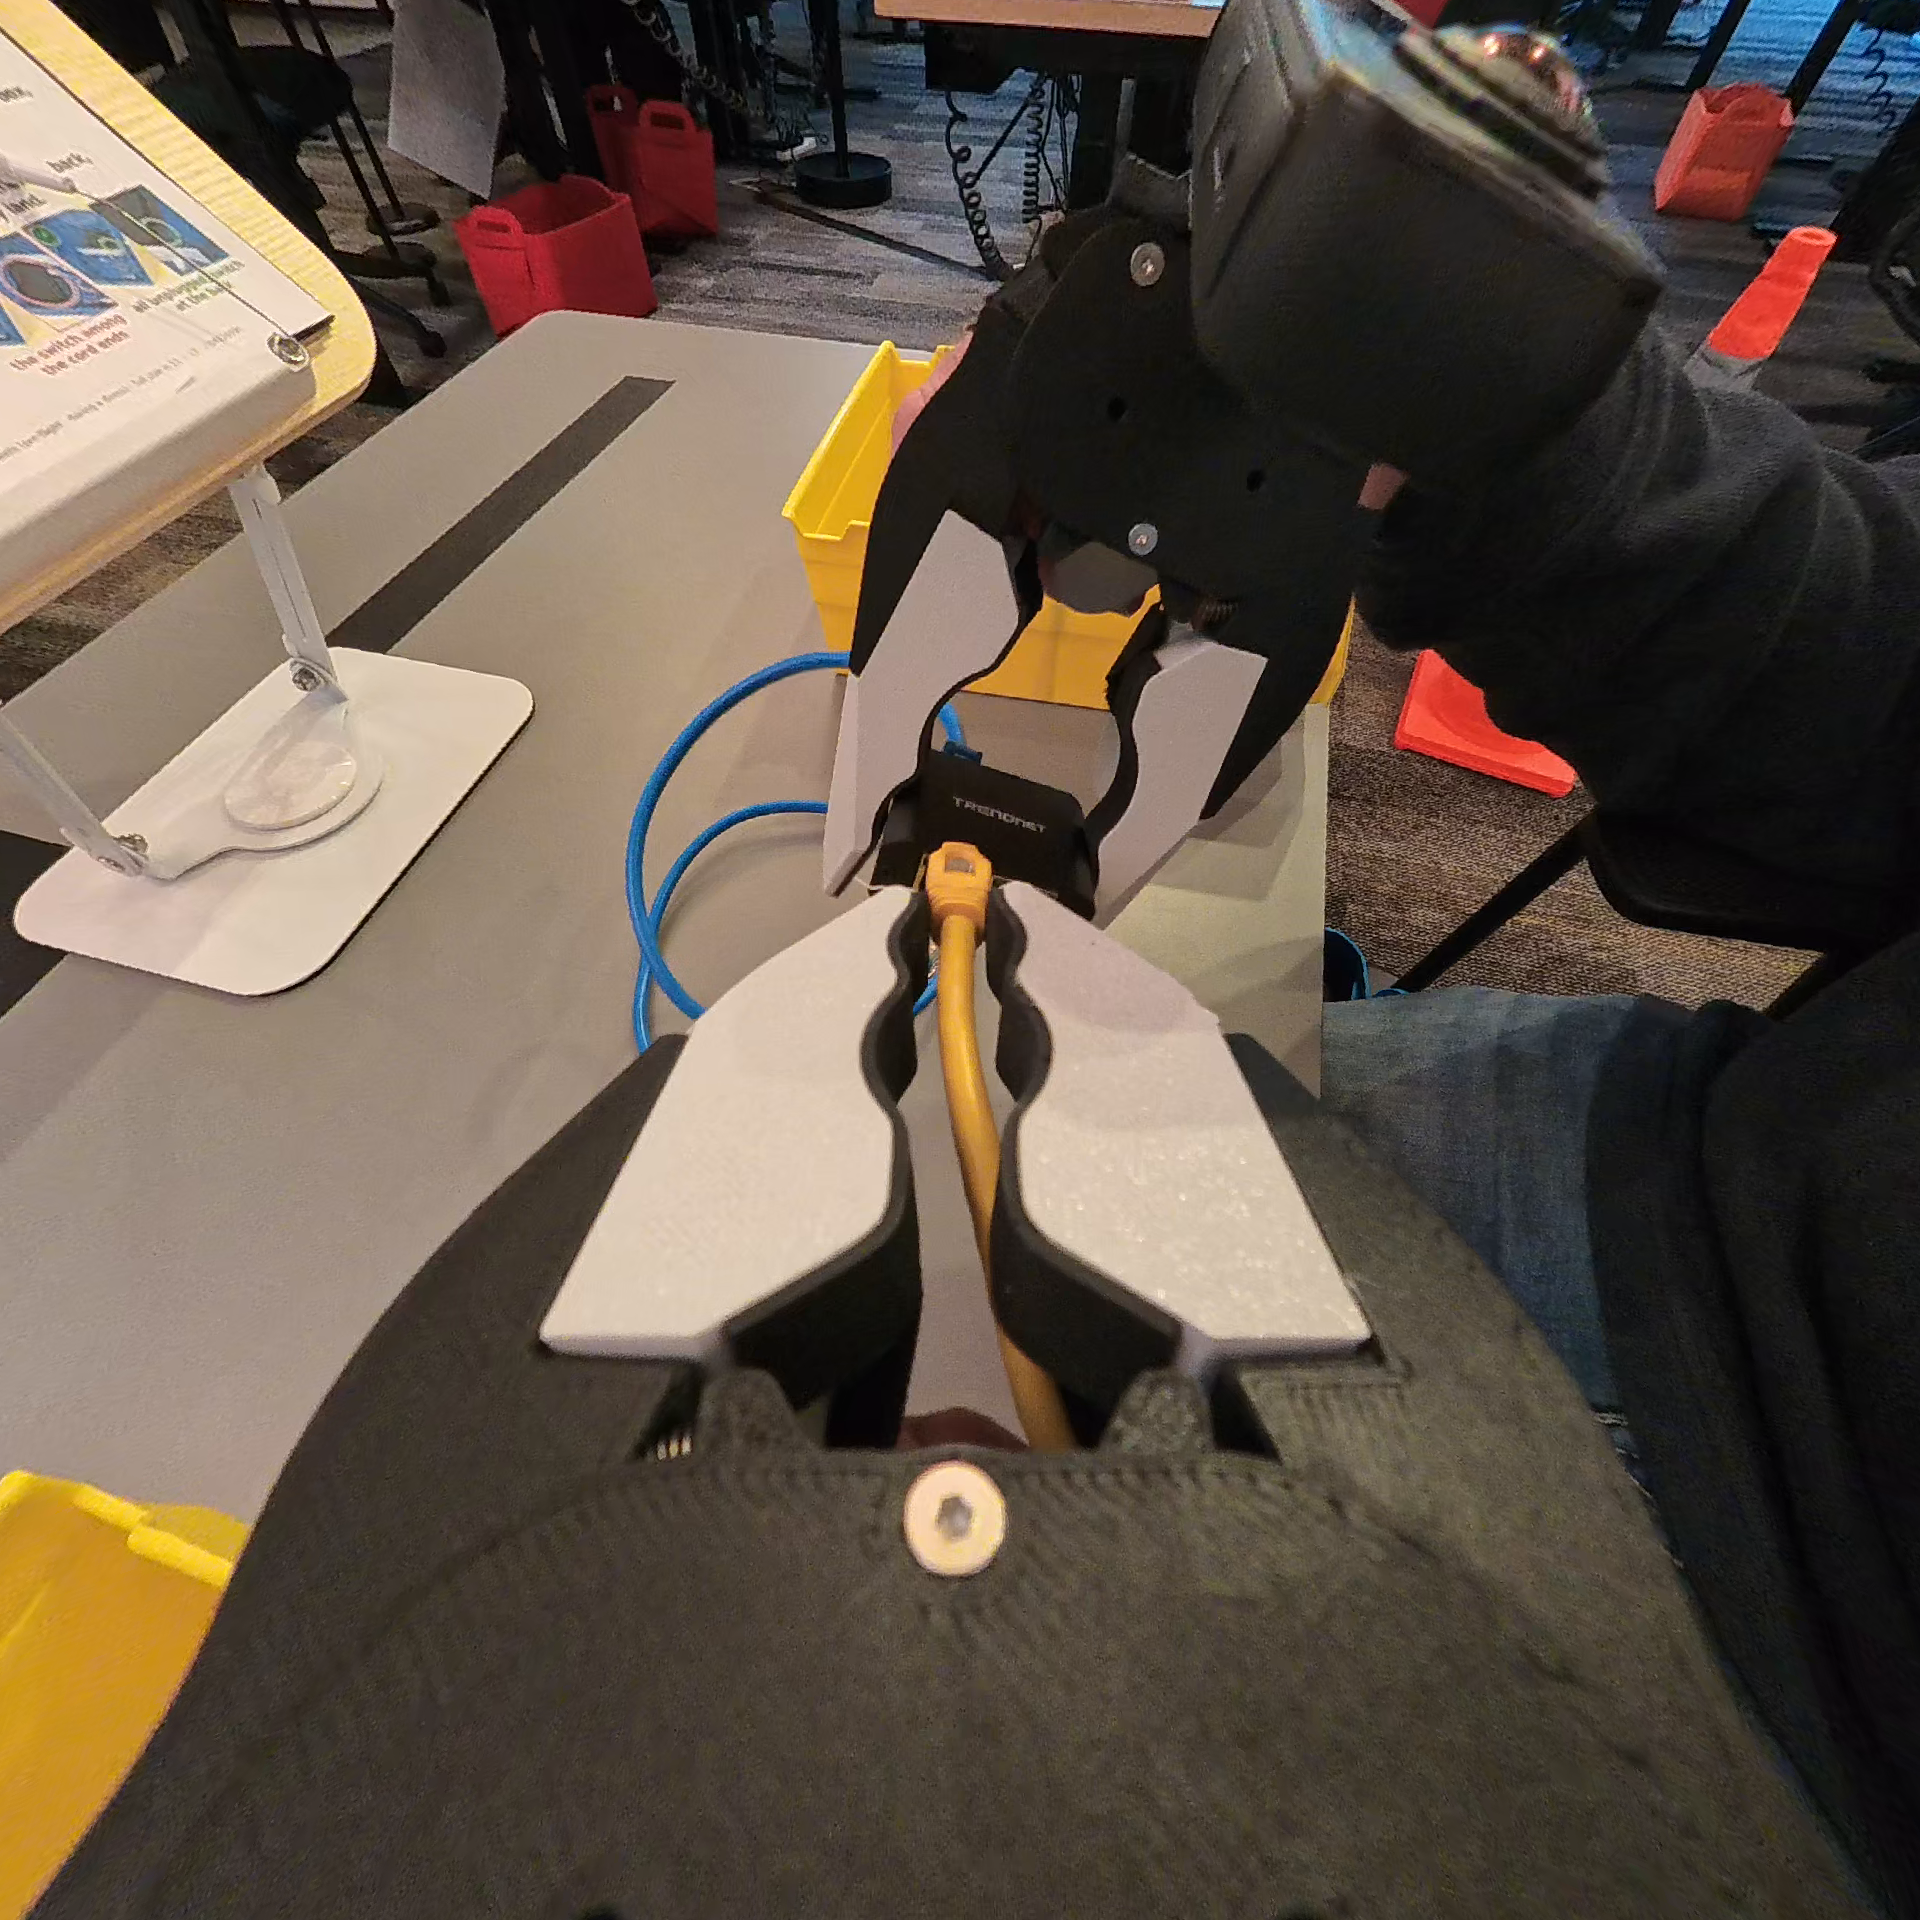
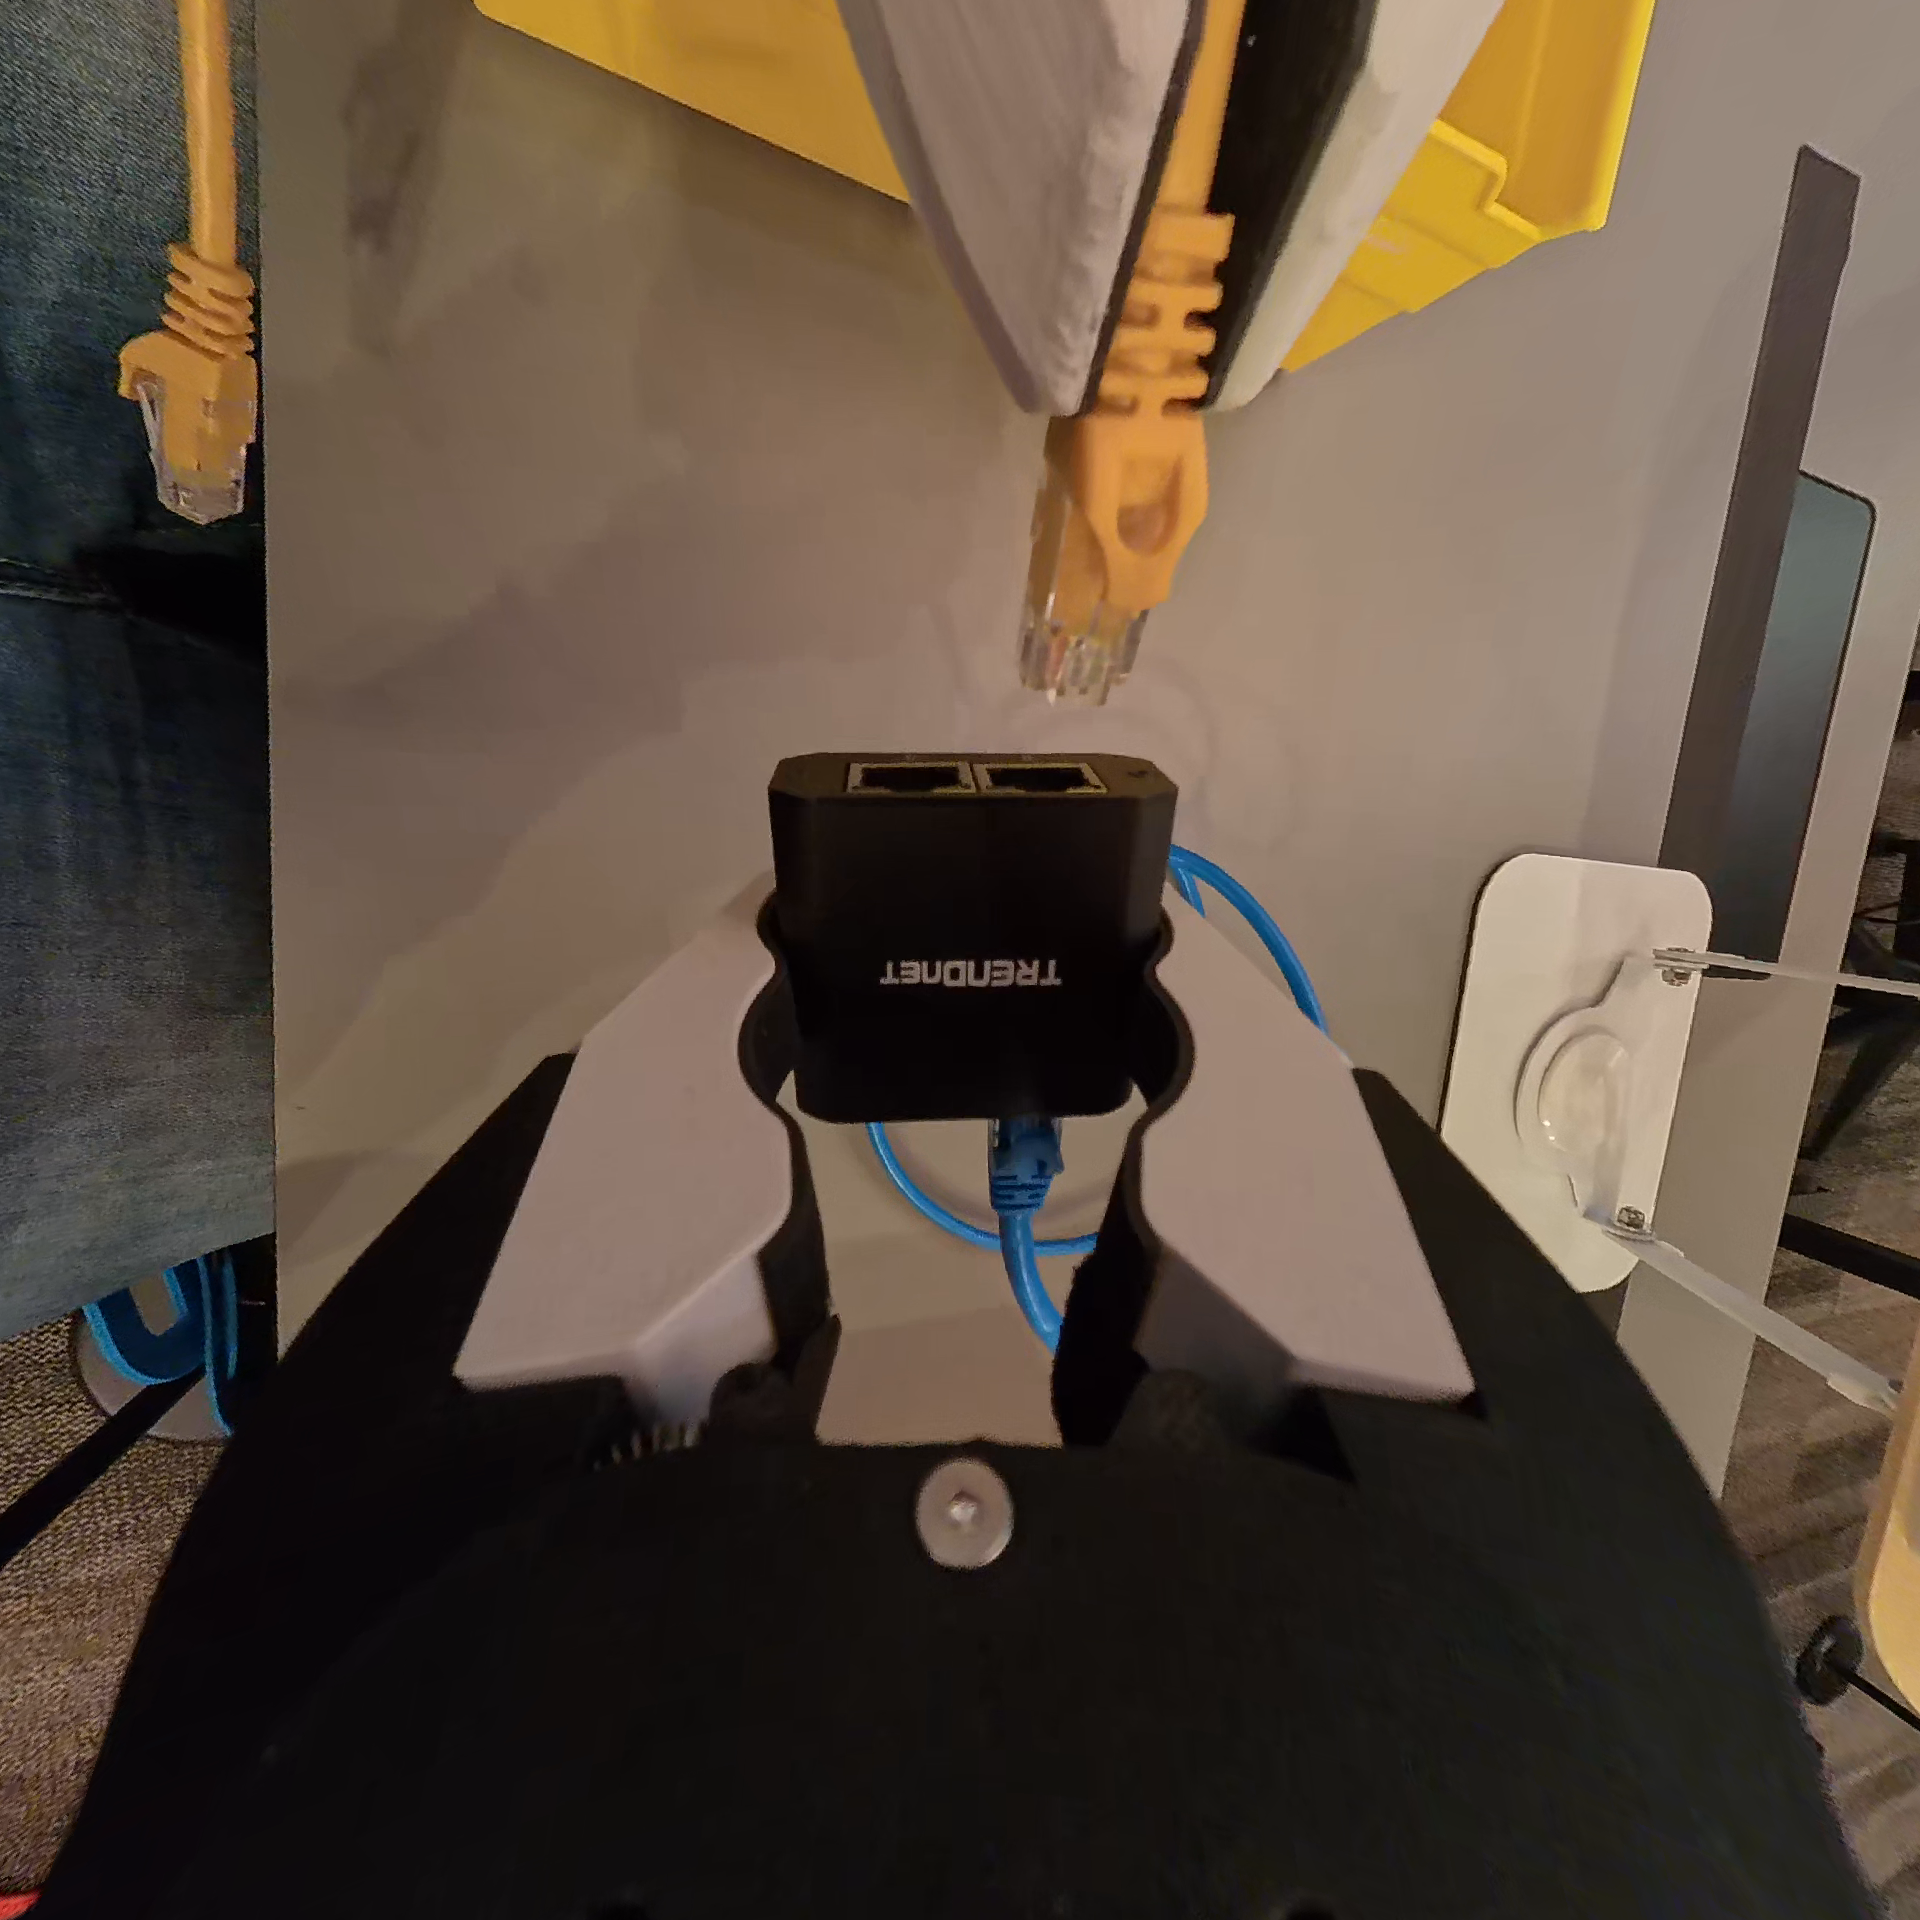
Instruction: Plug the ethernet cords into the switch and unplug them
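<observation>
Black switch [image 2: 971,935] upright; yellow plug [image 2: 1107,551] just above — seemingly unplugged.

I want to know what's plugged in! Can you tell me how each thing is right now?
Left gripper: shut on the yellow cord.
Yellow plug: unplugged, near the ports.
Right gripper: shut on the switch.
Switch's two front ports: empty.
Blue cord: plugged into the switch's back.
Other yellow plug: hanging loose.

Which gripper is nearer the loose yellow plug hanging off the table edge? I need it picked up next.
Probably right. The right gripper holds the switch; the hanging plug dangles to its left. The left gripper sits farther across.
</observation>
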Demonstrator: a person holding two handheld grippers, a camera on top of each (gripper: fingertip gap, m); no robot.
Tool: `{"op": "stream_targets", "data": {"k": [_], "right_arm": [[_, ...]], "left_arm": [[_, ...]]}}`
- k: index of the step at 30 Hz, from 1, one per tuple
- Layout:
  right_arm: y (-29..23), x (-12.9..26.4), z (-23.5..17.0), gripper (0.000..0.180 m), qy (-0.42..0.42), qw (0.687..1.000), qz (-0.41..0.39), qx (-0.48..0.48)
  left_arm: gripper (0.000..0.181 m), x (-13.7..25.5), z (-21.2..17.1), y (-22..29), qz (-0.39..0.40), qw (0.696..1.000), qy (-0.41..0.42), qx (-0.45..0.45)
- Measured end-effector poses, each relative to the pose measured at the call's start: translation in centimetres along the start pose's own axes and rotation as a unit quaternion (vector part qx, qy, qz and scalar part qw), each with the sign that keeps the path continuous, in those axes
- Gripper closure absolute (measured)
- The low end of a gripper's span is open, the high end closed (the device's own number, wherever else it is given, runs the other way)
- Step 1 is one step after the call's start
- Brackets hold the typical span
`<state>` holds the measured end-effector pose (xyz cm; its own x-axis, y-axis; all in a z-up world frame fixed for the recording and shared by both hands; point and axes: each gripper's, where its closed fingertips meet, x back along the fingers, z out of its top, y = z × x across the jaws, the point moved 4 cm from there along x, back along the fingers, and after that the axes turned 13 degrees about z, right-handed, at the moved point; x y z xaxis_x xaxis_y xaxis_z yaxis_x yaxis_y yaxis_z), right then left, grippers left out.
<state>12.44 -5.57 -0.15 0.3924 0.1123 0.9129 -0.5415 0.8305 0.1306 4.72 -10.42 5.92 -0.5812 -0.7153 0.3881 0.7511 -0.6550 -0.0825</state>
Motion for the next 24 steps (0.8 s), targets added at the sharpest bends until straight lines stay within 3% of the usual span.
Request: {"op": "stream_targets", "data": {"k": [6,13,24], "right_arm": [[0.0,0.3,0.1,0.118,0.014,1.000,0.002,-0.002],[0.0,1.9,1.4,0.119,0.127,0.992,0.019,-0.005],[-0.1,1.3,2.3,0.118,0.148,0.989,0.028,0.000]], "left_arm": [[0.170,-0.2,-0.3,-0.3,0.009,1.000,-0.012,0.002],[0.170,-1.7,-2.7,-0.6,0.023,0.995,-0.087,0.044],[0.170,-2.7,-1.8,1.2,-0.014,0.996,-0.047,0.076]]}}
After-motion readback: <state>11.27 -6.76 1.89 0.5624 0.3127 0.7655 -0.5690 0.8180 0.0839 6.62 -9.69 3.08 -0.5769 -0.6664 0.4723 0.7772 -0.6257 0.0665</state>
